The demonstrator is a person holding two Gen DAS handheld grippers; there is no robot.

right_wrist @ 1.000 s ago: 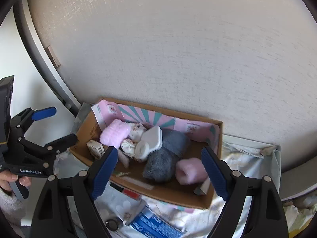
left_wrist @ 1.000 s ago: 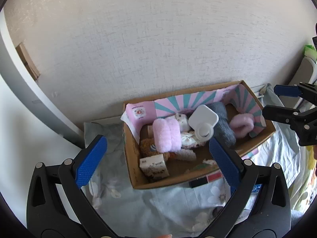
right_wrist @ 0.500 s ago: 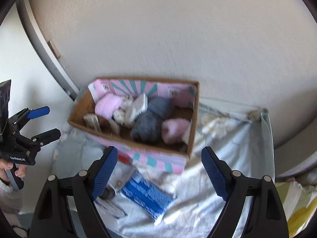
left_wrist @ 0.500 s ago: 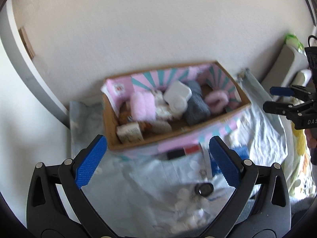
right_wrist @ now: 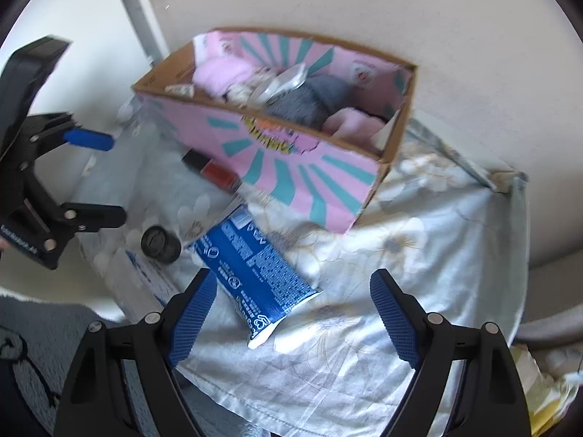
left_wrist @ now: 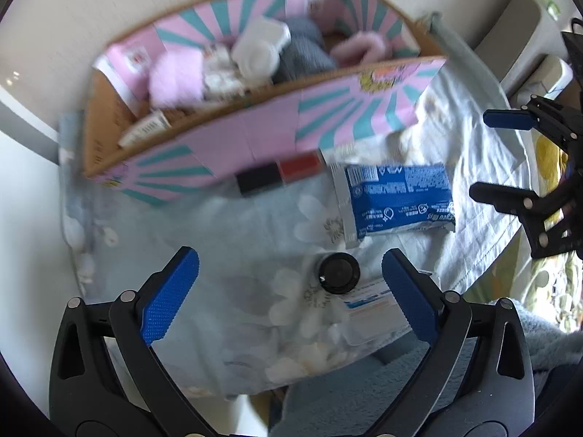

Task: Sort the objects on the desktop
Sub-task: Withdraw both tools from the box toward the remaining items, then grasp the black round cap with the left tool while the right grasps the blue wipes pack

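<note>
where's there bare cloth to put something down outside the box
Free: the floral cloth right of the blue packet, below the pink box; also the cloth left of the black round cap. Crowded: the strip along the box front, with the red and black bottle, packet, cap and a clear package.
</note>
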